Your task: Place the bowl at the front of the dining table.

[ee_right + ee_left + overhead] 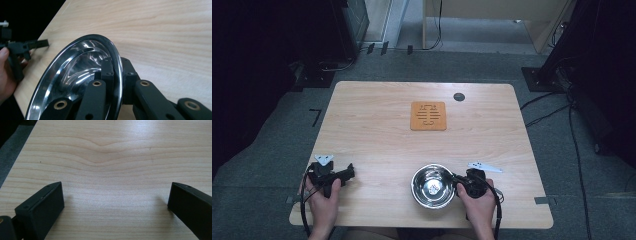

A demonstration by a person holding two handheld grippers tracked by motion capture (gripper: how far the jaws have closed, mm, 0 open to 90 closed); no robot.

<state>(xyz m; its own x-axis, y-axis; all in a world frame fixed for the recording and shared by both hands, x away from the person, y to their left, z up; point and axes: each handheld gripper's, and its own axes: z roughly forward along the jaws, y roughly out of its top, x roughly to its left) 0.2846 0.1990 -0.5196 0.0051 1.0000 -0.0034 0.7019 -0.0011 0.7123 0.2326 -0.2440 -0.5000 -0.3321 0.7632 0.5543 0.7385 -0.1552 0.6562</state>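
Grey carpet surrounds a light wooden desk; dark equipment and cables sit at the room's edges, and a pale wooden cabinet base stands beyond the far edge.

Desk contents, high view: a square orange-brown trivet with slotted cut-outs lies at the centre of the far half. A small dark round grommet sits just right of it, nearer the far edge. A shiny steel bowl sits upright near the front edge, a little right of centre, well apart from the trivet.

Right gripper: held in the person's right hand, just right of the bowl. In the right gripper view the fingers are clamped on the bowl's rolled rim, one inside the bowl, the other outside, with the rim pinched between them. The bowl's polished interior reflects light streaks. The bowl appears to rest on the desk; I cannot tell if it is lifted at all.

Left gripper: held in the left hand near the front-left corner, well apart from the bowl, pointing right. In the left gripper view its fingers stand wide apart, with bare wood grain between them and nothing held. The right gripper view also shows this gripper at far left.
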